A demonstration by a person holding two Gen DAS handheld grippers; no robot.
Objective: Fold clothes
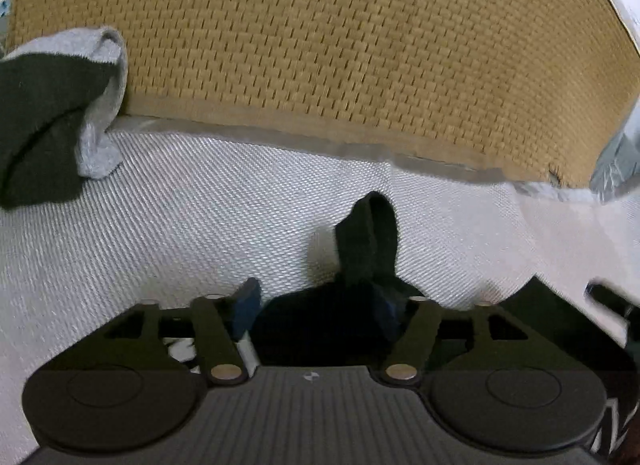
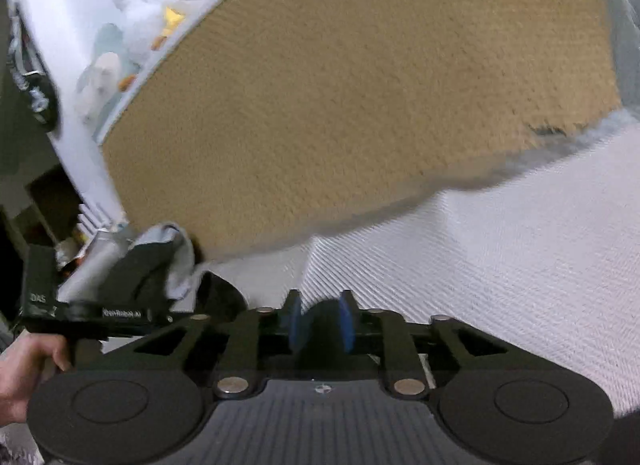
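Right wrist view is motion-blurred, so detail there is soft. Left gripper [image 1: 318,305]: jaws stand apart, blue pads clear on both sides, and a dark garment [image 1: 362,249] sits between them, one fold sticking up past the fingertips; the pads don't look pressed on it, but the lower part of the cloth is hidden behind the gripper body, so contact down there is hard to judge. Right gripper [image 2: 322,321]: jaws partly apart, something dark between the blue pads, too blurred to say whether it's cloth or shadow, so can't confirm a grip. Second item, a dark and grey garment [image 1: 60,113], lies bunched at the left edge of the left view, cut off by the frame, draped across the border of the woven tan mat [image 1: 340,45] and onto the white textured sheet [image 1: 180,205]. In the right view the same bundle shows just past the other gripper's body, partly hidden by it; a hand [image 2: 24,377] on that handle is cut off at the lower left. Mat edge runs diagonally across both views, grey trim along it, one frayed dark spot near its right corner. White sheet in front of the mat is open on the right. Clutter beyond the mat's far edge is blurred, can't identify.
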